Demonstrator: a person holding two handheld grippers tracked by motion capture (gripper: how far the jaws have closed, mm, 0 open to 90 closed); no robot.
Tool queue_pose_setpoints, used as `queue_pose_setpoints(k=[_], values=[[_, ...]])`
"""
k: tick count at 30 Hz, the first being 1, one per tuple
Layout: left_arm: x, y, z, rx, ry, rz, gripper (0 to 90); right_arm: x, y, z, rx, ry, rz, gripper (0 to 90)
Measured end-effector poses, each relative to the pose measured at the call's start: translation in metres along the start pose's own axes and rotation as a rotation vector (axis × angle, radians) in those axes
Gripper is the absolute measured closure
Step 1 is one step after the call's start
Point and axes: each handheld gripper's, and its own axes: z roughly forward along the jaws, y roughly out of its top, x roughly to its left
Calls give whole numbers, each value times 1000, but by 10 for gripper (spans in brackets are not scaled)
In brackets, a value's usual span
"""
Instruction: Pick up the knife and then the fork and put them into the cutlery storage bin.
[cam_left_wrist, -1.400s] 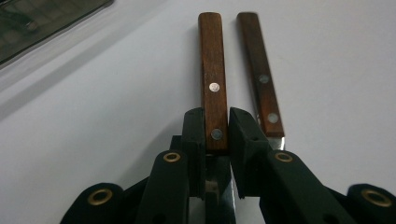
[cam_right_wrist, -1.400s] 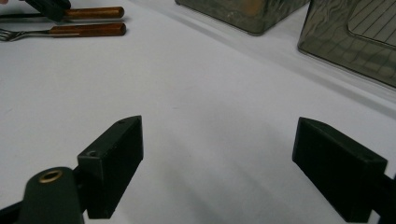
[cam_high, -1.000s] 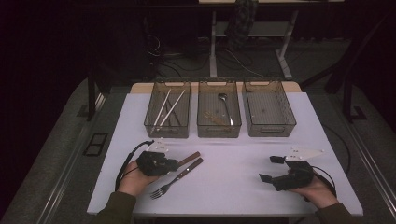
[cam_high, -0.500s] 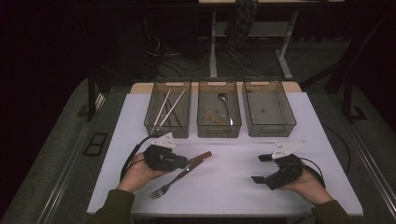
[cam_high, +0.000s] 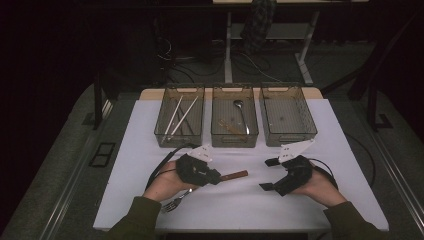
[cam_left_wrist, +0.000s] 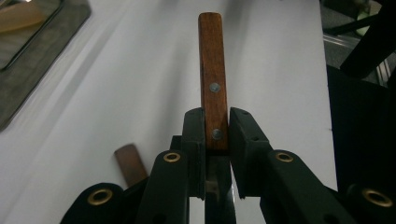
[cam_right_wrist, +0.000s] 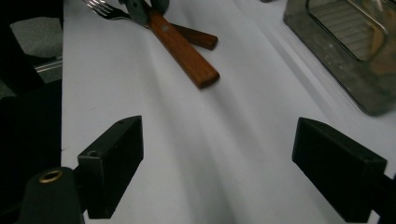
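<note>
My left gripper (cam_high: 216, 177) (cam_left_wrist: 217, 126) is shut on a wooden-handled utensil (cam_high: 236, 175) (cam_left_wrist: 212, 65). Its riveted brown handle sticks out past the jaws toward the table's middle, and its metal end is hidden between them. A fork (cam_high: 172, 204) with a wooden handle (cam_left_wrist: 130, 163) lies on the white table by my left hand. My right gripper (cam_high: 269, 174) (cam_right_wrist: 224, 172) hovers at the right, open with nothing between its jaws. In the right gripper view it faces the held utensil (cam_right_wrist: 184, 51) and the fork (cam_right_wrist: 100, 9) across bare white table.
Three smoked plastic bins stand in a row at the back. The left bin (cam_high: 160, 135) holds chopsticks, the middle bin (cam_high: 235, 137) a spoon and some brown pieces. The right bin (cam_high: 287, 137) (cam_right_wrist: 345, 84) looks bare. The table's front edge (cam_high: 240, 226) is near my forearms.
My left gripper has shut on the wooden handle and carried it right, so it now points toward the middle. My right gripper has moved left and slightly away from me.
</note>
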Motion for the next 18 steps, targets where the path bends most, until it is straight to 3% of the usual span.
queue_pose_setpoints(k=[10,14,18], values=[[-17,24,22,34,-69,73,762,8,21,20,78,61,-85,167],[-27,26,31,57,-92,113,762,18,21,26,116,93,-111,174],[-32,27,34,62,-105,137,762,29,18,32,139,141,-129,237]])
